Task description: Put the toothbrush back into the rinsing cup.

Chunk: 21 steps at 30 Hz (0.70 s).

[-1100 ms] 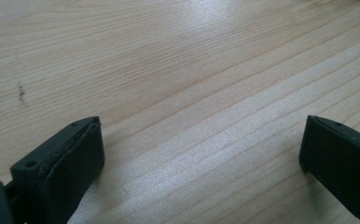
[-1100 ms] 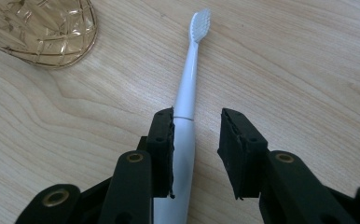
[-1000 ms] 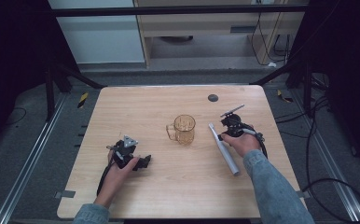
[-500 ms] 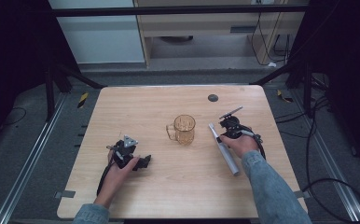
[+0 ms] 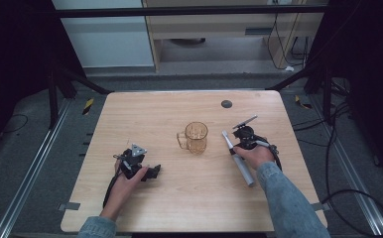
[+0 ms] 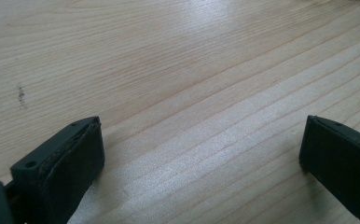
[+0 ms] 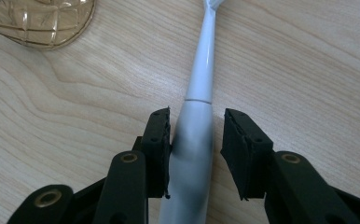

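My right tongs [image 7: 196,154] straddle the electric toothbrush [image 7: 194,140], which lies flat on the table [image 5: 155,114] just right of the amber glass mug [image 5: 195,137]. The jaws stand apart around the upper handle: the left one touches its side, the right one shows a gap, so nothing is clamped yet. My left tongs [image 6: 201,154] rest wide apart on bare wood, well away from the work.

What could go wrong, I think: the handle is smooth and round, and with one jaw already touching, closing unevenly could roll it sideways or squirt it out. Gripped this near the neck, the heavy lower end could droop when lifted, and a swing toward the mug could knock it.

The right gripper view shows the gap at the jaw and the seam on the brush. The high view shows the brush's full length under my right hand [image 5: 253,154] and the mug's handle.
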Available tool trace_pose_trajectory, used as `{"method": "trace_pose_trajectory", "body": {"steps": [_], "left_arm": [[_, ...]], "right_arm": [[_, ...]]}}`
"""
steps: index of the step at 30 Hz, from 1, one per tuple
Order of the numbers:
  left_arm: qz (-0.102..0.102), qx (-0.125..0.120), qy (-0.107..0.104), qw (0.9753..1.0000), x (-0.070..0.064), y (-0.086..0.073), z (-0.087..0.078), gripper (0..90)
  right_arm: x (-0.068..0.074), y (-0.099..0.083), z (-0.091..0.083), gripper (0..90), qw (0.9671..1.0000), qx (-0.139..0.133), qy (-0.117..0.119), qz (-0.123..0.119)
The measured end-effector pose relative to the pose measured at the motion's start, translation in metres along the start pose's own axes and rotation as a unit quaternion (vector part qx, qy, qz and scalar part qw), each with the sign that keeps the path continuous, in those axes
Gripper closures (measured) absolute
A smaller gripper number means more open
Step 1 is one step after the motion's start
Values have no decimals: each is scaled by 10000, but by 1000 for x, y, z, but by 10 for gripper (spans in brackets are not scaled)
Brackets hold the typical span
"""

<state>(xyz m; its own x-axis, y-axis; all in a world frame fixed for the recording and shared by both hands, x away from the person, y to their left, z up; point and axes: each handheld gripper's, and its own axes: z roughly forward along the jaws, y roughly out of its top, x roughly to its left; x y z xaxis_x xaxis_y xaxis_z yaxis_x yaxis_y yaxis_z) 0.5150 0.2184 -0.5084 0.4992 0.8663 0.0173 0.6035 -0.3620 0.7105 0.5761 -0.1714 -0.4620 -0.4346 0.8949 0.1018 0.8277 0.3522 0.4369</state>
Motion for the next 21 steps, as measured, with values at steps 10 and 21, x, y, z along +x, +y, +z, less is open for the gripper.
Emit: {"method": "trace_pose_trajectory", "body": {"steps": [10, 21], "left_arm": [[3, -1, 0, 10000, 0, 0, 0, 0], [6, 0, -2, 10000, 0, 0, 0, 0]], "right_arm": [[0, -5, 4, 612, 9999, 95, 40, -1], [3, -5, 6, 616, 9999, 160, -9, -19]]}}
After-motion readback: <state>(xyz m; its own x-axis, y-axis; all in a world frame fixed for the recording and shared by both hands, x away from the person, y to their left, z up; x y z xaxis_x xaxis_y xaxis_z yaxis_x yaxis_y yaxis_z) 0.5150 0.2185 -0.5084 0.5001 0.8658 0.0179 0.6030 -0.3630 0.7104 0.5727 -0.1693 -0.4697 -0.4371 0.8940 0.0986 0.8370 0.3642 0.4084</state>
